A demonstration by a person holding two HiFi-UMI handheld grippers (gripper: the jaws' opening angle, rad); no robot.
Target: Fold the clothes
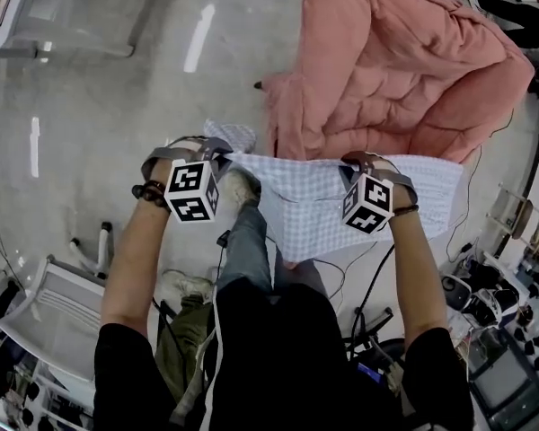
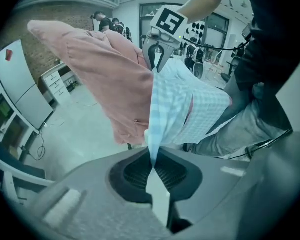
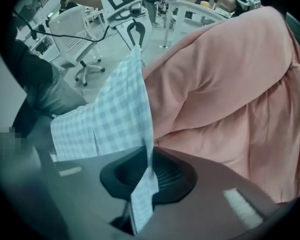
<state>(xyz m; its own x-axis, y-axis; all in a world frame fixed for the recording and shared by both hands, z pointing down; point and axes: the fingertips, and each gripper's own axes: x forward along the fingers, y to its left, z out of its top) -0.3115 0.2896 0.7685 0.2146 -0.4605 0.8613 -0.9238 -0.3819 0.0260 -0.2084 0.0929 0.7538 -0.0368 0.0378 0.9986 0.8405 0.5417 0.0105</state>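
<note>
A pale blue-and-white checked garment (image 1: 316, 203) hangs stretched between my two grippers, above my legs. My left gripper (image 1: 217, 154) is shut on one top corner of it; in the left gripper view the checked cloth (image 2: 176, 109) runs into the pinched jaws of that gripper (image 2: 152, 159). My right gripper (image 1: 357, 162) is shut on the other top corner, and in the right gripper view the checked fabric (image 3: 121, 111) passes through its jaws (image 3: 149, 170). Each gripper shows in the other's view, the right gripper (image 2: 159, 51) and the left gripper (image 3: 133, 34), both clamped on cloth.
A large pink quilted cover (image 1: 400, 61) lies heaped just beyond the garment. A white chair (image 1: 49, 308) stands at the lower left. Cables and equipment (image 1: 508, 348) crowd the floor at the lower right. Bare grey floor (image 1: 99, 88) spreads to the upper left.
</note>
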